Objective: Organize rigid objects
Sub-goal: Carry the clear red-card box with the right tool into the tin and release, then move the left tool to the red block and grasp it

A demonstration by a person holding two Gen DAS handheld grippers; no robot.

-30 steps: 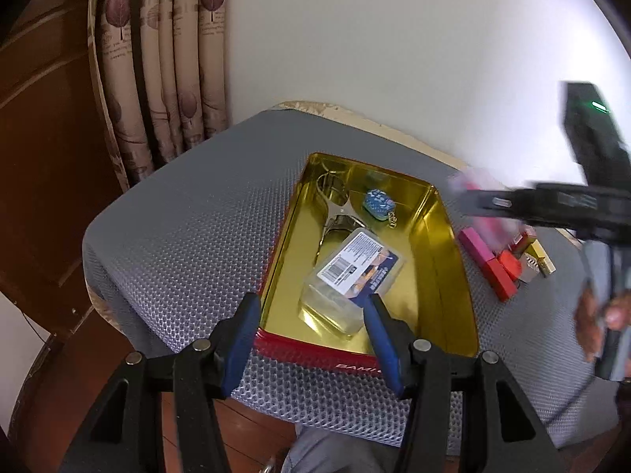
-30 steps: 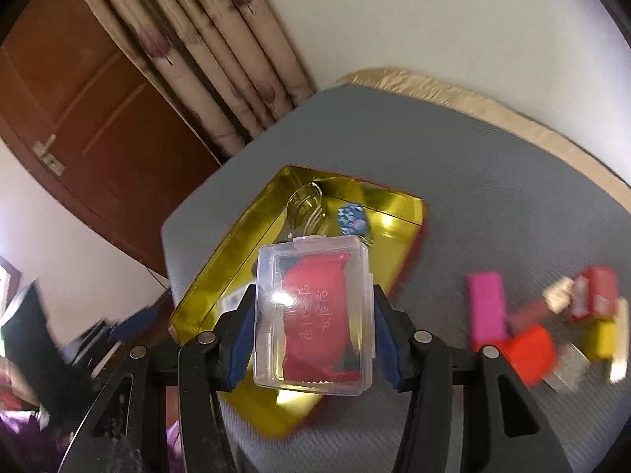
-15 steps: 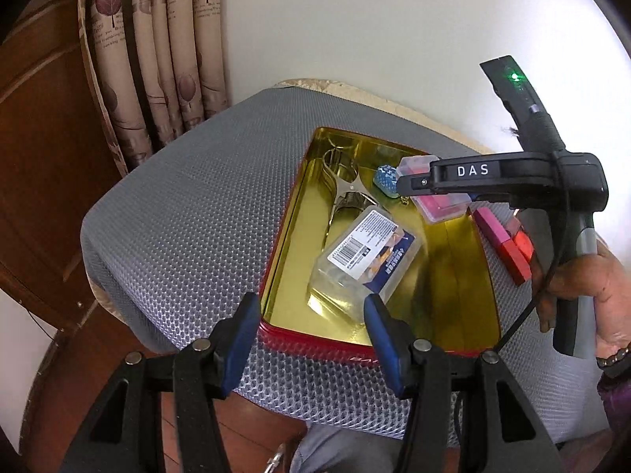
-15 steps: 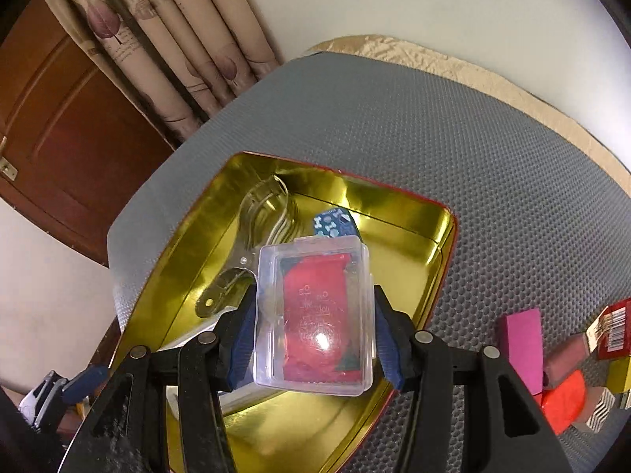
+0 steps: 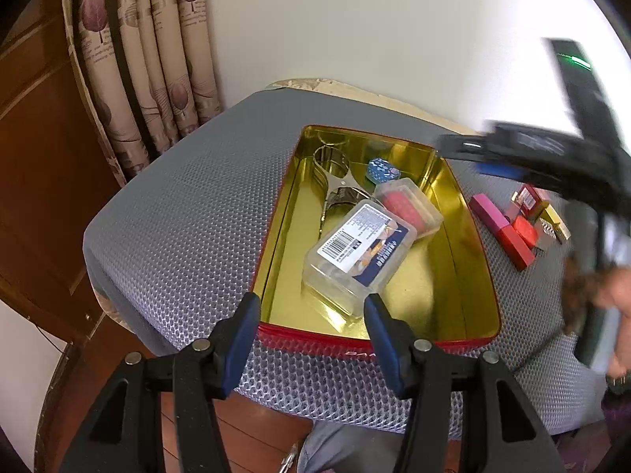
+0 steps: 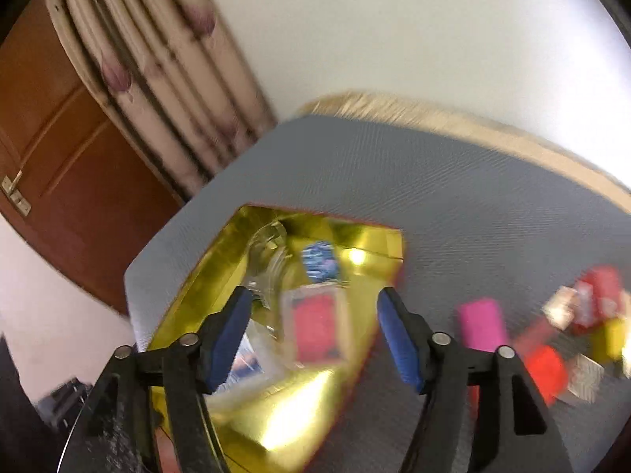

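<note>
Your right gripper (image 6: 311,335) has let go: half a second ago it held the clear box with red contents (image 5: 408,207); now its jaws stand wide and empty, and the box lies inside the gold tin (image 5: 469,276). Your left gripper (image 5: 311,339) stays wide, empty, at the tin's near rim.

Right tongs (image 5: 485,157) and hand (image 5: 599,299) smeared by motion blur
</note>
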